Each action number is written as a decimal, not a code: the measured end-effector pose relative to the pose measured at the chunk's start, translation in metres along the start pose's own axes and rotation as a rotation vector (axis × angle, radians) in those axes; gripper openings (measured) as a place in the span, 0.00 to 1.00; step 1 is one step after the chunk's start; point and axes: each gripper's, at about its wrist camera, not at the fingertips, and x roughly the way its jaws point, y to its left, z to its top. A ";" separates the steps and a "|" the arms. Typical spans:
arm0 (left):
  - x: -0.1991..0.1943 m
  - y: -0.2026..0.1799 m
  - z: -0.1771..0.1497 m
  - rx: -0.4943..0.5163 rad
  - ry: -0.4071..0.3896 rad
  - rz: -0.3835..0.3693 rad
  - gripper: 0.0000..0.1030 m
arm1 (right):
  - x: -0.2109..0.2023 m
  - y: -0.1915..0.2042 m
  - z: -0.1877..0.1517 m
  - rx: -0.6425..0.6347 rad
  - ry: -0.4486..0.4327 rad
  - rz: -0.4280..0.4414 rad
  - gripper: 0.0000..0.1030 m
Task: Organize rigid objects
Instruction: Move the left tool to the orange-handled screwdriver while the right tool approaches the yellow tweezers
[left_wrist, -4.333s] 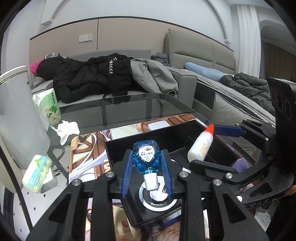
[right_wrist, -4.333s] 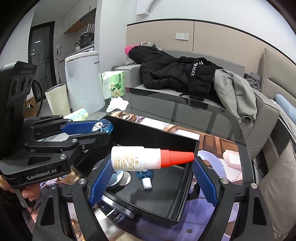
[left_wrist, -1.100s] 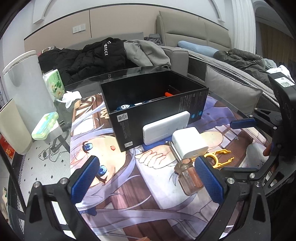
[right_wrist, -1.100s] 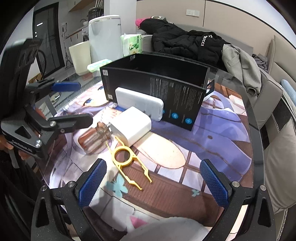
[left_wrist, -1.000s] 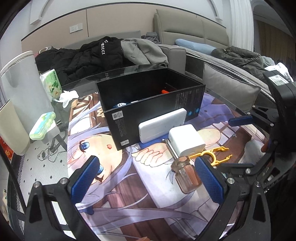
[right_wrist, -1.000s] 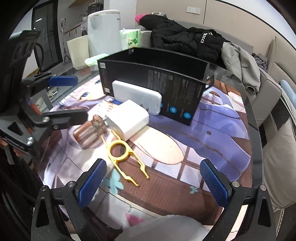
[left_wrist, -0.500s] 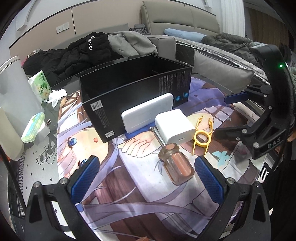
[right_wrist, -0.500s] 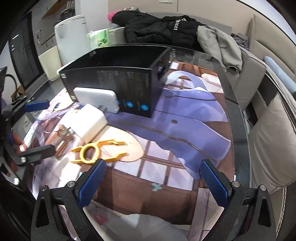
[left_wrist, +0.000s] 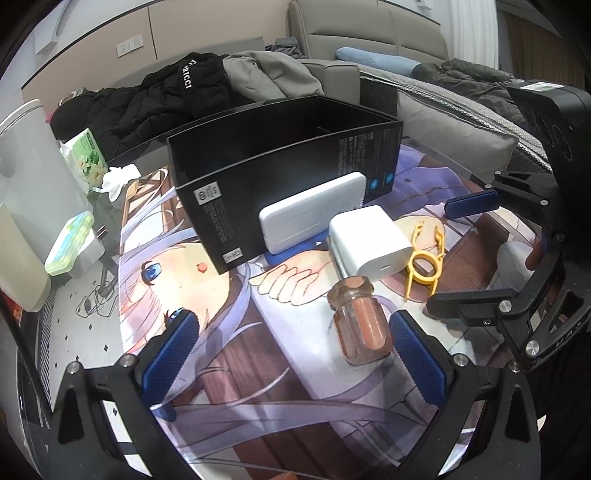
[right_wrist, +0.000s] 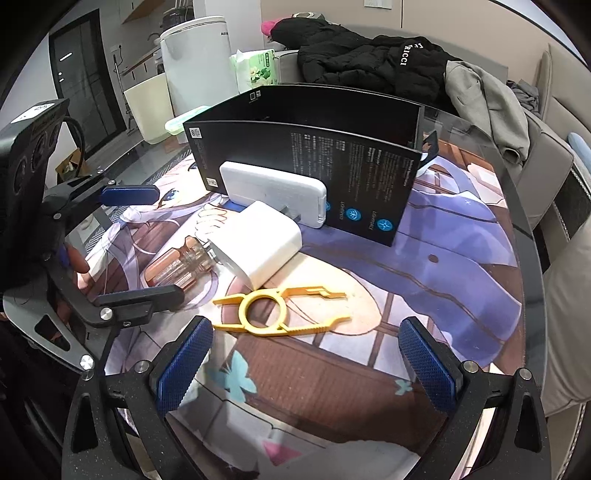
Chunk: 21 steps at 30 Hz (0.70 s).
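A black open box (left_wrist: 280, 173) (right_wrist: 306, 155) stands on the printed mat. A white power bank (left_wrist: 314, 218) (right_wrist: 273, 194) leans against its front wall. A white charger (left_wrist: 369, 240) (right_wrist: 258, 243), a small glass jar lying on its side (left_wrist: 362, 325) (right_wrist: 177, 264) and a yellow plastic tool (left_wrist: 424, 258) (right_wrist: 273, 310) lie in front of it. My left gripper (left_wrist: 295, 354) is open and empty, its right finger beside the jar. My right gripper (right_wrist: 306, 365) is open and empty, just short of the yellow tool.
A white bin (right_wrist: 199, 66), a tissue pack (left_wrist: 83, 155) (right_wrist: 258, 70) and a green-lidded case (left_wrist: 70, 240) lie left of the box. Coats lie heaped on the sofa (left_wrist: 192, 88) behind. The round glass table's edge (right_wrist: 532, 221) curves on the right.
Both grippers let go of their bottles into the box and pulled back, open. In the last half second both have lowered a little toward the items in front of the box.
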 end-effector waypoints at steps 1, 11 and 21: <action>0.001 0.002 0.000 -0.005 0.003 0.004 1.00 | 0.001 0.001 0.000 -0.003 0.001 -0.001 0.99; 0.005 0.022 -0.002 -0.040 0.045 0.057 1.00 | 0.007 0.008 0.004 -0.027 0.009 -0.026 0.99; 0.010 0.070 -0.008 -0.219 0.065 0.157 1.00 | 0.008 0.003 0.005 -0.015 0.009 -0.035 0.99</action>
